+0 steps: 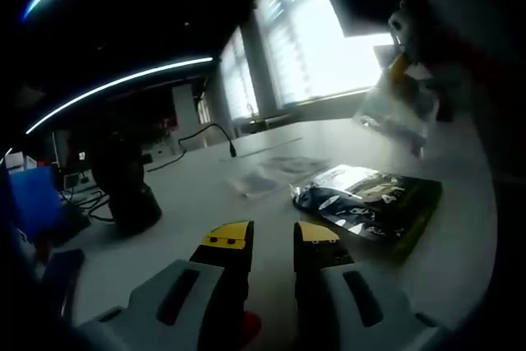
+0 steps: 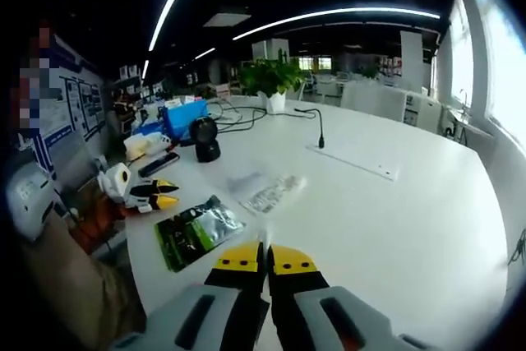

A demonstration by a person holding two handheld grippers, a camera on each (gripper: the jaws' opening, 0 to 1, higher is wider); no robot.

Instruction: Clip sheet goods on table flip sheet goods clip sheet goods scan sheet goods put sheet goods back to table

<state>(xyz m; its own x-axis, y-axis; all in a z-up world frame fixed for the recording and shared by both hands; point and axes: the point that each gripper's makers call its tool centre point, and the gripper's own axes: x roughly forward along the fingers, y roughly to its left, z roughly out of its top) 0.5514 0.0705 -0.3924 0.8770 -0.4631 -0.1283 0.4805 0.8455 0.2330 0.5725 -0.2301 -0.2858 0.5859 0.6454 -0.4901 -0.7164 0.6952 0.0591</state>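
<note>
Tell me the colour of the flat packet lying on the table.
Dark green packet with a shiny silver patch, best in the right gripper view.

No legible text, brand or number is offered by either view. Pale markings are seen on the dark green packet [image 1: 374, 200] lying on the bench [image 1: 460, 236], and posters [image 2: 78, 100] are hung on the wall, all too blurred to be read.

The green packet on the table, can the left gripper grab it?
Probably yes. The green packet lies flat just ahead of the left gripper, whose jaws stand open, with bare table between them.
</note>
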